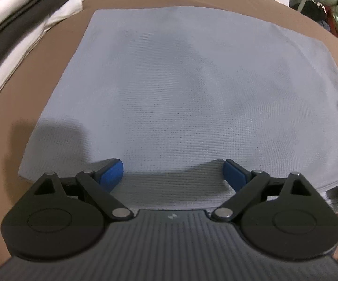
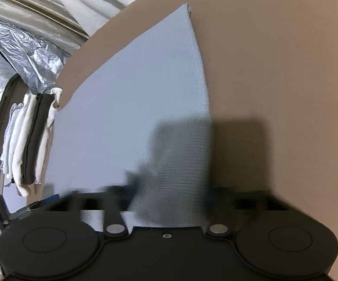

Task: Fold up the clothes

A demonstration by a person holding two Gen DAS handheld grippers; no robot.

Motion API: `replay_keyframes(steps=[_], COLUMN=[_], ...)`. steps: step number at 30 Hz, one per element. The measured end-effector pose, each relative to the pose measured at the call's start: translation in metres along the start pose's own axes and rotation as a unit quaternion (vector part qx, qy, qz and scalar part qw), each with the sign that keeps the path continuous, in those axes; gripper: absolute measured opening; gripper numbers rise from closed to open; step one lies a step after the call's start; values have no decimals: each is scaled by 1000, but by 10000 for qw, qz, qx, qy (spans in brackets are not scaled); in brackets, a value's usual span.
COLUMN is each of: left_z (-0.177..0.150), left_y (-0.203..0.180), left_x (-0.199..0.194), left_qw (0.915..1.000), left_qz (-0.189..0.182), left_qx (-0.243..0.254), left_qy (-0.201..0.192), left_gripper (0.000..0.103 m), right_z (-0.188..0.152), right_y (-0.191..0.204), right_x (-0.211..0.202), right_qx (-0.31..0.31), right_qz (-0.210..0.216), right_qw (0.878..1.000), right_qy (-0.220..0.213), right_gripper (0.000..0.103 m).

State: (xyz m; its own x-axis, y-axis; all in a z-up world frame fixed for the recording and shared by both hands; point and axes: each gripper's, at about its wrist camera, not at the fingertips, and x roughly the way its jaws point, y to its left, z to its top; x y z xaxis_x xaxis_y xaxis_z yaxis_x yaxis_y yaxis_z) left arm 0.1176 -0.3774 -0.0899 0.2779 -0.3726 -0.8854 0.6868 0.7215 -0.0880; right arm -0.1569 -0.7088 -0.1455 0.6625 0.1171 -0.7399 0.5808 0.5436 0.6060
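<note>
I'd pinch this soft, light cloth (image 1: pixel 180 89) at its near edge, where my left gripper (image 1: pixel 173 174) stands wide and empty; my right gripper (image 2: pixel 169 199) looks pinched on that edge.

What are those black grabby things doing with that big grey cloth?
A person is folding clothes with a gripper in each hand. A grey waffle-weave cloth lies flat on the brown tabletop. The left gripper is open, its blue pads down at the cloth's near edge. The right gripper is blurred, so its hold on the edge is unclear. A stack of folded white and dark clothes waits beside it.
</note>
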Motion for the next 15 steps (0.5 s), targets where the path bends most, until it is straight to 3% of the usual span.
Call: replay_keyframes(steps=[2, 6, 8, 11, 15], left_z=[2, 8, 12, 16, 27], left_y=[10, 38, 51, 58, 59], left_x=[-4, -15, -19, -10, 5], left_qw=[9999, 9973, 9946, 9876, 9776], left_qz=[-35, -258, -452, -753, -1047], left_qx=[-165, -624, -847, -1249, -1720], left_qy=[-33, -274, -405, -571, -618], left_gripper=[93, 93, 93, 93, 92], right_z=[-1, 1, 0, 3, 20], right_y=[8, 55, 68, 71, 103], right_x=[-5, -24, -23, -17, -1], right_qx=[-44, -909, -1181, -1521, -2030], right_qz=[-73, 308, 396, 171, 684], right_qw=[9996, 9910, 9866, 9804, 9656], right_qy=[-274, -933, -1057, -1240, -1477], right_gripper=[16, 16, 16, 16, 16])
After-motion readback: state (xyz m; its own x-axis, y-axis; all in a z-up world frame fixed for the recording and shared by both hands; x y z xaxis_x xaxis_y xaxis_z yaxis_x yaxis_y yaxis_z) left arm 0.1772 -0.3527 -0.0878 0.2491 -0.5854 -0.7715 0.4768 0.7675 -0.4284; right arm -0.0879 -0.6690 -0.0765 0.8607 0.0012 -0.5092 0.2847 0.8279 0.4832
